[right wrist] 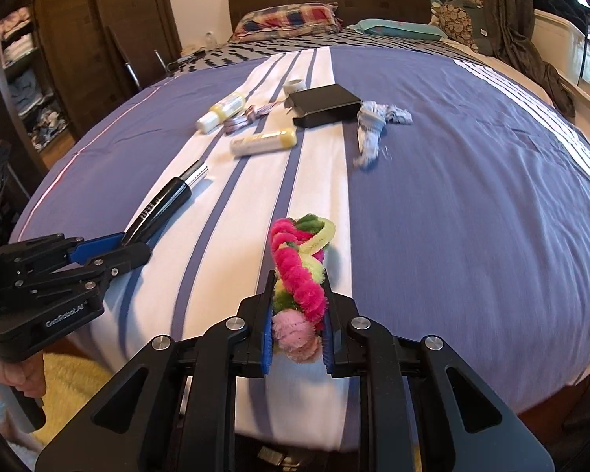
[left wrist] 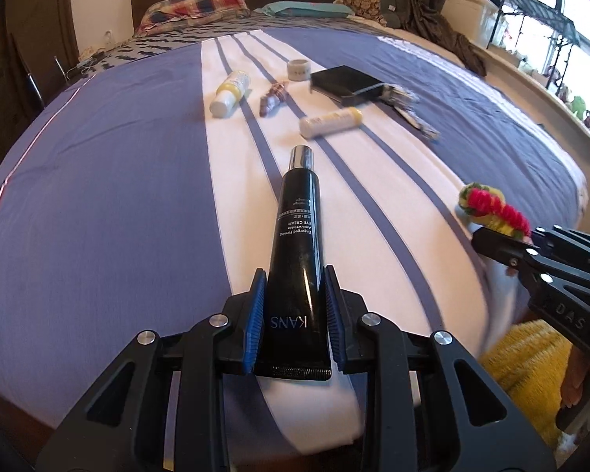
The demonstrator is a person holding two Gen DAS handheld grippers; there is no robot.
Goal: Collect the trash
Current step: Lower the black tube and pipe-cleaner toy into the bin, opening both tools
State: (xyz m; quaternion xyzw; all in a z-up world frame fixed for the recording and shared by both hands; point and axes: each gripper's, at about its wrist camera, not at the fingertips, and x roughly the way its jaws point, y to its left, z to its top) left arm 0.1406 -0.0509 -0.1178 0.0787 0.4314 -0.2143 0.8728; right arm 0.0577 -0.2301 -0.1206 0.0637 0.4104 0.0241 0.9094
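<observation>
My left gripper [left wrist: 294, 275] is shut on a black eye-cream tube [left wrist: 297, 244] with a silver cap, held over the near edge of the bed; the tube also shows in the right wrist view [right wrist: 165, 200]. My right gripper [right wrist: 298, 275] is shut on a bundle of pink, green and yellow pipe cleaners [right wrist: 301, 271], also seen in the left wrist view [left wrist: 491, 208]. On the bed lie two white-and-yellow bottles [left wrist: 230, 94] [left wrist: 330, 121], a crumpled wrapper [left wrist: 272, 98], a white tape roll [left wrist: 298, 69], a black box [left wrist: 346, 84] and a crumpled grey cloth [right wrist: 373, 126].
The bed [right wrist: 472, 196] has a purple cover with white stripes. Pillows [right wrist: 287, 19] lie at the headboard. A wooden wardrobe [right wrist: 78, 39] stands at the left, a window ledge [left wrist: 550, 78] at the right. A yellow rug [left wrist: 527, 358] lies on the floor below.
</observation>
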